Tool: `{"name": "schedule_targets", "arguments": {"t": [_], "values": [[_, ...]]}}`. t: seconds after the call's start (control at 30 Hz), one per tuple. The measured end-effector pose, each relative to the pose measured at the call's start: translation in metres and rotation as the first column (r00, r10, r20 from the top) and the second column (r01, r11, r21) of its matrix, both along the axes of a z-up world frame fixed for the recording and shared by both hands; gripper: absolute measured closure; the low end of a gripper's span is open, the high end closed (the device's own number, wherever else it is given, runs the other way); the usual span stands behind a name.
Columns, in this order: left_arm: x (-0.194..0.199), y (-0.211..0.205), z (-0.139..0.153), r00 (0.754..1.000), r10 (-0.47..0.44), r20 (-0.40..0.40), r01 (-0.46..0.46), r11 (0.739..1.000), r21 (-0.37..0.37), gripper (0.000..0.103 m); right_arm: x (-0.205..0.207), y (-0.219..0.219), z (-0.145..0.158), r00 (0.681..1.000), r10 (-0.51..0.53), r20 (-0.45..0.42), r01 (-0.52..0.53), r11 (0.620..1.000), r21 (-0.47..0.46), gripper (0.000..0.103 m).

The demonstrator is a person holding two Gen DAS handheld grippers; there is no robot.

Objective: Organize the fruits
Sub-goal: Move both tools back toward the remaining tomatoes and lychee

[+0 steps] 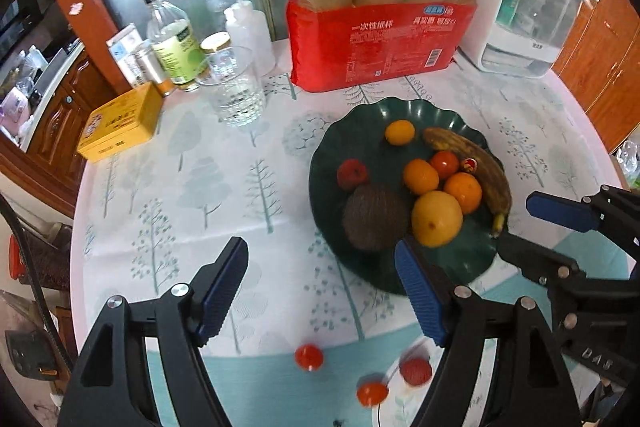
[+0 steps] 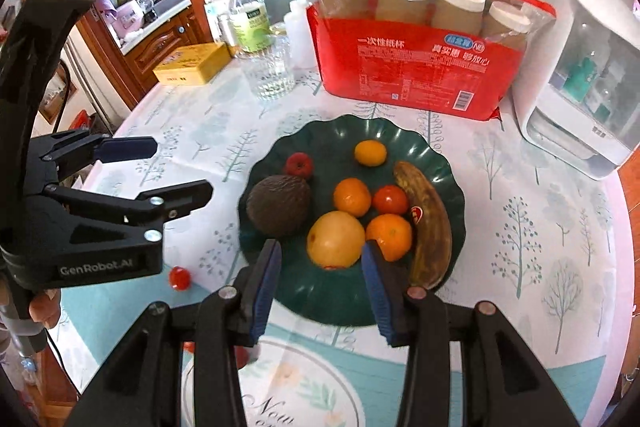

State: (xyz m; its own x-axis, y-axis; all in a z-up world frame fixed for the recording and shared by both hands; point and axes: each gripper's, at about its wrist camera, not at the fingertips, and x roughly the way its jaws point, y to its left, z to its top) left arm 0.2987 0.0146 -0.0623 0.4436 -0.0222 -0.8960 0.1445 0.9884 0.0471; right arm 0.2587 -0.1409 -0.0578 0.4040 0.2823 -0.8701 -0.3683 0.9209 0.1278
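Note:
A dark green scalloped plate holds a brown avocado, a yellow grapefruit, several oranges, a tomato, a small red fruit and a browned banana. Three small red tomatoes lie on the tablecloth near the front; one shows in the right wrist view. My left gripper is open and empty, left of the plate. My right gripper is open and empty at the plate's near rim.
A red pack of paper cups, a white dispenser, a drinking glass, bottles and a yellow tin stand at the back of the round table.

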Motion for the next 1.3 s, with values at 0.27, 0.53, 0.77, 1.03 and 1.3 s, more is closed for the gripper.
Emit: {"name": "schedule_targets", "arguments": {"t": [0.27,0.53,0.77,1.03,1.3], "values": [[-0.047,0.018,0.033,0.998,0.031,0.062,-0.029,0.999,-0.029,0.024,-0.032,-0.001,0.027,0.999,0.000,0.032,-0.001,0.999,0.051,0.061],[-0.094,0.019,0.045,0.993,0.059,0.104,-0.054,0.997,-0.054,0.024,-0.065,-0.001,0.042,0.998,0.009,0.064,-0.015,0.996,0.089,0.061],[-0.135,0.022,0.037,0.981,0.121,0.154,-0.110,0.991,-0.075,0.021,-0.088,-0.005,0.039,0.997,-0.011,0.082,0.002,0.995,0.100,0.061],[-0.159,0.024,-0.023,0.973,0.204,0.108,-0.192,0.975,-0.108,0.019,-0.108,-0.004,0.009,0.996,-0.033,0.083,0.026,0.996,0.085,0.061],[-0.165,0.022,-0.077,0.974,0.226,0.021,-0.222,0.968,-0.115,0.019,-0.115,-0.001,-0.033,0.999,-0.051,0.015,0.049,0.995,0.083,0.061]]}}
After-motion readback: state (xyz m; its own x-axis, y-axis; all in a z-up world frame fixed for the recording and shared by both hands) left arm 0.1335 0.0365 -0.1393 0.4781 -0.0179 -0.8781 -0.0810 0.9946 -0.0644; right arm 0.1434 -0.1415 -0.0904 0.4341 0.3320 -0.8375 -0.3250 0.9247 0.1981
